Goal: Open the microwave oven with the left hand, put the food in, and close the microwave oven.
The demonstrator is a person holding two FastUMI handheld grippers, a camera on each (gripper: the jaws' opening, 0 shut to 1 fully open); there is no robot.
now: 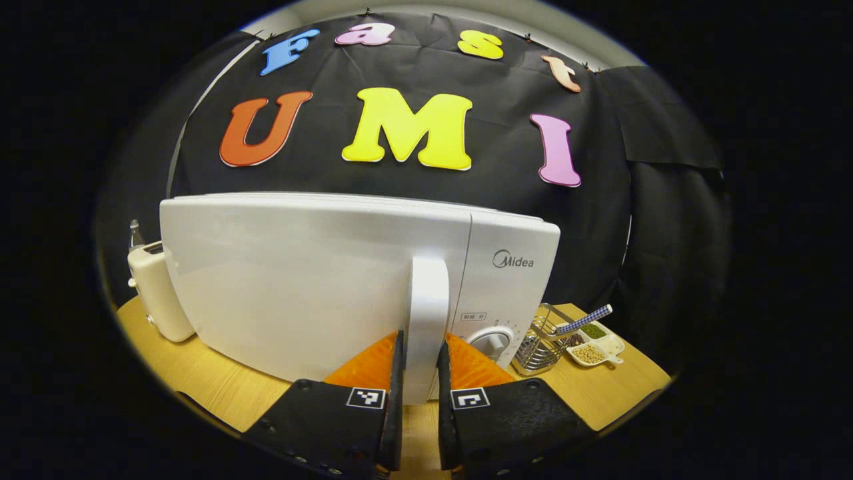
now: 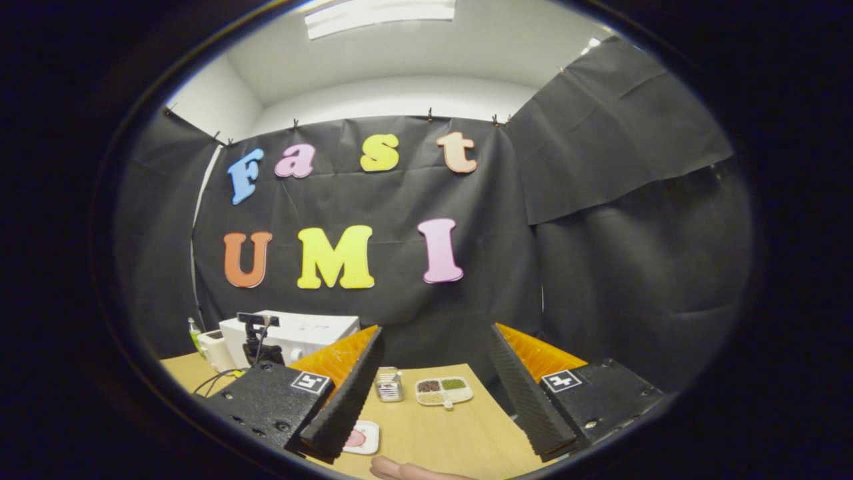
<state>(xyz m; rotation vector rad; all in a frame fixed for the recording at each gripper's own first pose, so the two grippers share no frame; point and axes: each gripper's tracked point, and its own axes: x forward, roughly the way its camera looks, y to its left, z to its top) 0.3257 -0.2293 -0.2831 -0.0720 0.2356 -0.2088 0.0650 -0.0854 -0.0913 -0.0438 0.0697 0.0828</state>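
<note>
Because the door must swing out from its handle side, the left hand-held gripper (image 1: 420,373) is set on the vertical handle (image 1: 427,313) of the microwave (image 1: 320,280), one finger on each side of the bar near its lower end. In the left gripper view the fingers appear to press the handle from both flanks, and the jaws are nearly closed around it. The door looks shut or barely cracked; the pictures do not settle which. The grip sits low on the bar, likely to give a steady pull along the door's arc.

The microwave stands on the wooden surface (image 1: 600,393), occupying the centre of the left gripper view. Its dial (image 1: 492,340) lies at 3 o'clock from the handle. A wire basket (image 1: 538,347) and a divided dish (image 1: 598,345) of grains stand further toward 3 o'clock, clear of the door's swing. A cream toaster (image 1: 156,293) stands at 9 o'clock, beside the microwave's hinge side.

The right hand-held gripper (image 2: 430,393) hangs wide open and holds nothing, well back from the microwave (image 2: 293,337), which shows at 10 o'clock in the right gripper view. The food, a pink item on a small plate (image 2: 363,438), rests on the surface at 7 o'clock below that gripper, ready for pickup once the door is open.
</note>
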